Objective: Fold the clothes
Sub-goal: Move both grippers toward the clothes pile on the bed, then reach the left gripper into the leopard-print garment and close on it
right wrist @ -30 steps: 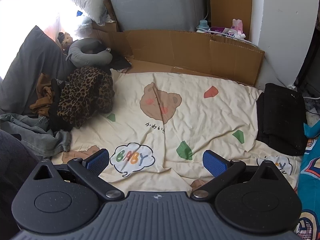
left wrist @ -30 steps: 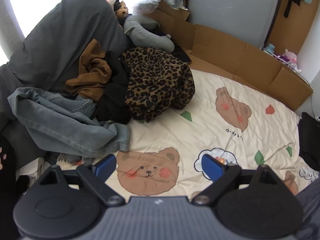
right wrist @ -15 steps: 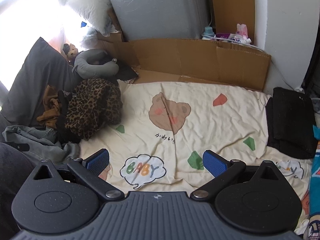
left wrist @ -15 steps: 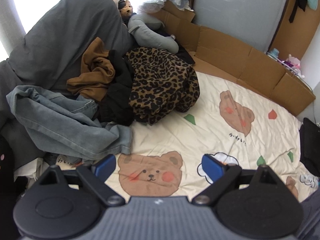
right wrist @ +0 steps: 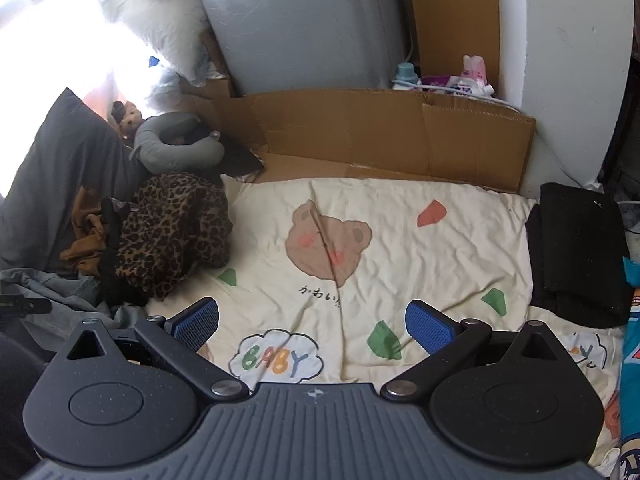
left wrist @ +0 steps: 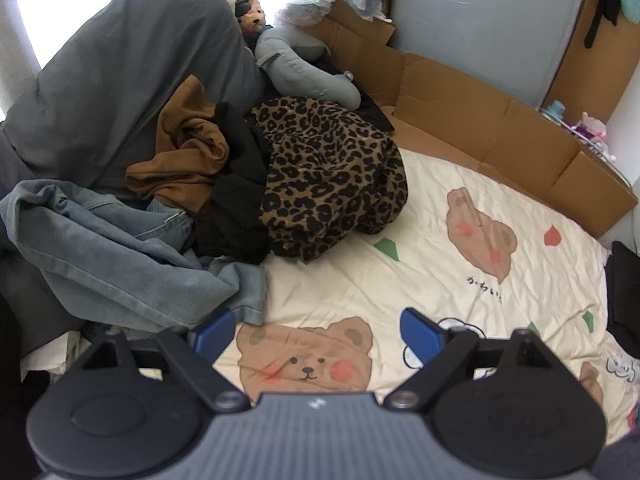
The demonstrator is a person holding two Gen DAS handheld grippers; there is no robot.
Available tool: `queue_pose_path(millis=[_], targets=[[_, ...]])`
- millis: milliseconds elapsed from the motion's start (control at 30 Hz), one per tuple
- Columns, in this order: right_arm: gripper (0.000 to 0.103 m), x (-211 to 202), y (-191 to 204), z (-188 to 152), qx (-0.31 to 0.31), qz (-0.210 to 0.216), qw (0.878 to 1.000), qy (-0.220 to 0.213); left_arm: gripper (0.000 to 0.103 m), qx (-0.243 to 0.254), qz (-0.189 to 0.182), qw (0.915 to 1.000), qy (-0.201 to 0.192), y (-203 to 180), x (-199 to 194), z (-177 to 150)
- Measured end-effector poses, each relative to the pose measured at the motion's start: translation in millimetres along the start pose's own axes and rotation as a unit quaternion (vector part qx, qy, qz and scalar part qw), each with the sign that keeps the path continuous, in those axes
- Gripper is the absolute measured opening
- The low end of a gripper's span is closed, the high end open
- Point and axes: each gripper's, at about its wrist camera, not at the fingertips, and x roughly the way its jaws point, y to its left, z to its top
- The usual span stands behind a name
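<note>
Creeping closer since a second ago, the wide, empty left gripper (left wrist: 318,330) is nearing the crumpled blue denim jeans (left wrist: 120,256) just ahead-left, probably to fetch them.

1. Bed sheet (left wrist: 420,280): cream woven cloth, matt, finely creased, with printed bears.
2. Jeans (left wrist: 120,256): faded blue denim, coarse and matt.
3. Leopard-print garment (left wrist: 332,184): soft cloth with a slight sheen.
4. Brown garment (left wrist: 180,160): smooth, limp cloth (heavily rumpled).
5. Folded black garment (right wrist: 576,252): matt cloth flecked with lint.
6. Cardboard (right wrist: 380,136): brown paperboard, dull, creased at the folds.
7. Left gripper (left wrist: 318,334): black matt plastic, ribbed grey body, bright metal pivot pins.
8. Fingers (right wrist: 430,326) of the right gripper (right wrist: 312,322): blue pads, finely gridded, rubbery.
</note>
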Motion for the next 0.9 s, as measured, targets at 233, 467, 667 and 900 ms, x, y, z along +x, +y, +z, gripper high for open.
queue_pose_path(millis=[233,467,667,900], targets=[[0.103,26,-2,-3,-0.002,0.007,1.0,-0.009,0.091,0.005,-0.01,0.9999,-0.011,-2,23,5],[0.103,66,-7,-7,0.007,0.023,1.0,-0.011,0.091,0.018,-0.017,0.9996,-0.013,-10,56,8],[0.103,97,-10,-7,0.015,0.03,0.999,-0.003,0.091,0.004,-0.006,0.9999,-0.012,-5,82,13],[0.103,119,-8,-14,0.015,0.033,0.999,0.005,0.089,-0.009,0.005,0.9998,-0.017,9,105,17]])
